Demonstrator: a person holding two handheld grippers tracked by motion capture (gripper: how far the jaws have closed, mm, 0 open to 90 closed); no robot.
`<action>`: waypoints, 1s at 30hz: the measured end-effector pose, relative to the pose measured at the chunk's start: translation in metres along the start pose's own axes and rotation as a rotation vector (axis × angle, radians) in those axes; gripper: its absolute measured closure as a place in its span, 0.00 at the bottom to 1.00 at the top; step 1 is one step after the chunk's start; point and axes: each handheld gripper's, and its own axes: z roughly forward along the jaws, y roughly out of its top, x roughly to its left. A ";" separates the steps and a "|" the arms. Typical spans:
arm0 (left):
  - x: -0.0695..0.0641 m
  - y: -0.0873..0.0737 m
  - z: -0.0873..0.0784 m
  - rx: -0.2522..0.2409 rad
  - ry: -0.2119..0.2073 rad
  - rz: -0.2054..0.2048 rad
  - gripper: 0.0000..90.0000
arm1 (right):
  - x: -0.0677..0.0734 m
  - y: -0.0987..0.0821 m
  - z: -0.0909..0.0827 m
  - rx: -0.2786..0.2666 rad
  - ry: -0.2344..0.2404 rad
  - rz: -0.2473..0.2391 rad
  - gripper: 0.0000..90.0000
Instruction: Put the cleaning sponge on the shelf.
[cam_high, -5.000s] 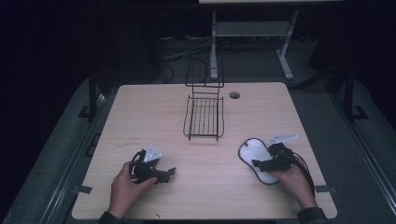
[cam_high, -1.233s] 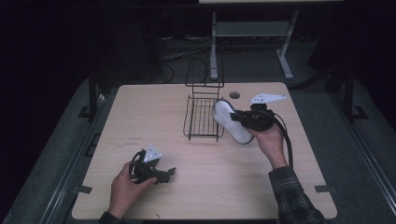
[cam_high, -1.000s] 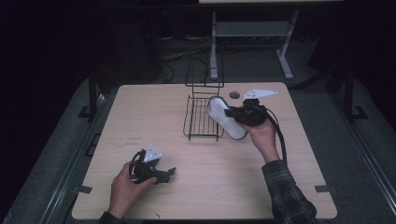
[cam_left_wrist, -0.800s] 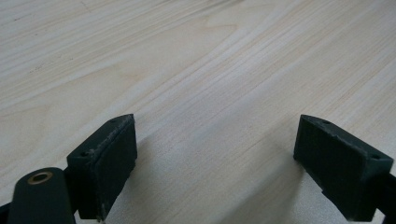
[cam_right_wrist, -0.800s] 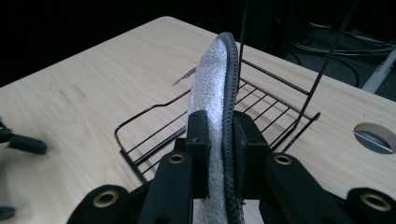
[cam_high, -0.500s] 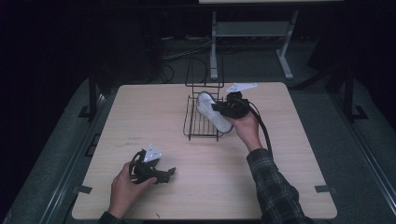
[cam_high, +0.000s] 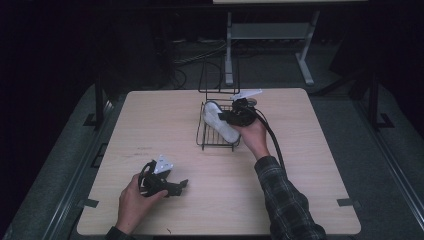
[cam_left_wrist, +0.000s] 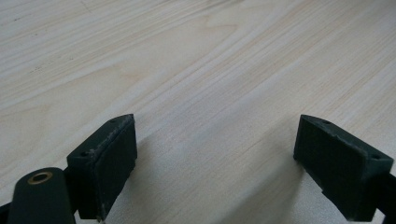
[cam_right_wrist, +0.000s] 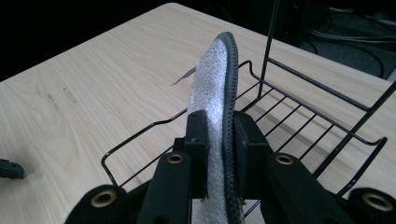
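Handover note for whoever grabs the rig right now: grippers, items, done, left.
Right gripper: shut on the white insole, held on edge over the black wire rack at mid-table.
Left gripper: open, nothing between its jaws, low over bare table at the near left.
Done: insole picked up and brought above the rack's tray.
Left: lower the insole into the rack, release it, pull the right gripper clear. Probably ease it down between the rack's wires, which stand close to the jaws.

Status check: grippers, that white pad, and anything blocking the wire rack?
Right gripper clamped on white pad, above wire rack. Left gripper open, on table. Rack unobstructed.
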 end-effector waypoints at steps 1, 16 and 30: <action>0.000 0.000 0.000 0.000 0.000 0.000 0.14 | 0.000 -0.001 0.001 0.004 -0.001 0.008 0.86; 0.000 0.000 0.000 -0.002 -0.001 -0.001 0.14 | -0.013 -0.008 0.011 0.020 -0.036 0.034 0.76; 0.000 0.000 0.000 -0.002 0.000 -0.002 0.14 | -0.026 -0.015 0.017 0.034 -0.105 0.048 0.65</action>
